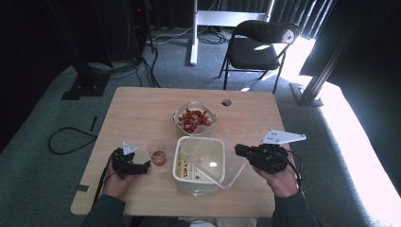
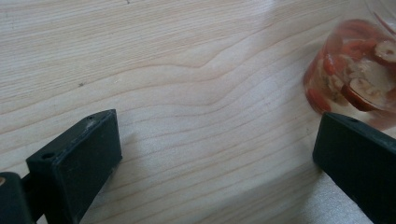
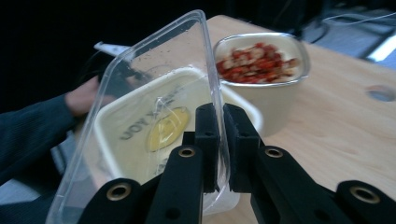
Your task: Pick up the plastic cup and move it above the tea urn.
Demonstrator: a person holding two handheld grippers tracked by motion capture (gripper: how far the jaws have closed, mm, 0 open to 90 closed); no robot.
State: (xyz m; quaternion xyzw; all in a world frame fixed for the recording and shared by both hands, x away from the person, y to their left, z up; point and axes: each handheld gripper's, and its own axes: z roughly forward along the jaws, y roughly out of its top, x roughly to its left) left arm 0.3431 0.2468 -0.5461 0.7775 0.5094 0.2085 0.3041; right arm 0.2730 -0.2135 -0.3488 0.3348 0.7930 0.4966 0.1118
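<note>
My right gripper [image 1: 241,150] [image 3: 221,116] is shut on the rim of a clear plastic lid [image 1: 213,163] [image 3: 140,107], which it holds tilted over a white rectangular tub [image 1: 189,178] [image 3: 135,140] near the table's front middle. My left gripper [image 1: 144,165] [image 2: 217,154] rests low on the wood at the front left, open, with bare table between its fingers. Just beyond its right jaw stands a small clear cup [image 1: 158,155] [image 2: 357,74] of red and pale pieces. A glass bowl [image 1: 195,119] [image 3: 261,63] heaped with the same red pieces sits behind the tub.
The wooden table [image 1: 137,113] has a round cable hole [image 1: 226,102] [image 3: 382,92] at the back right. A black folding chair [image 1: 257,47] and cables on the floor lie beyond the table's far edge.
</note>
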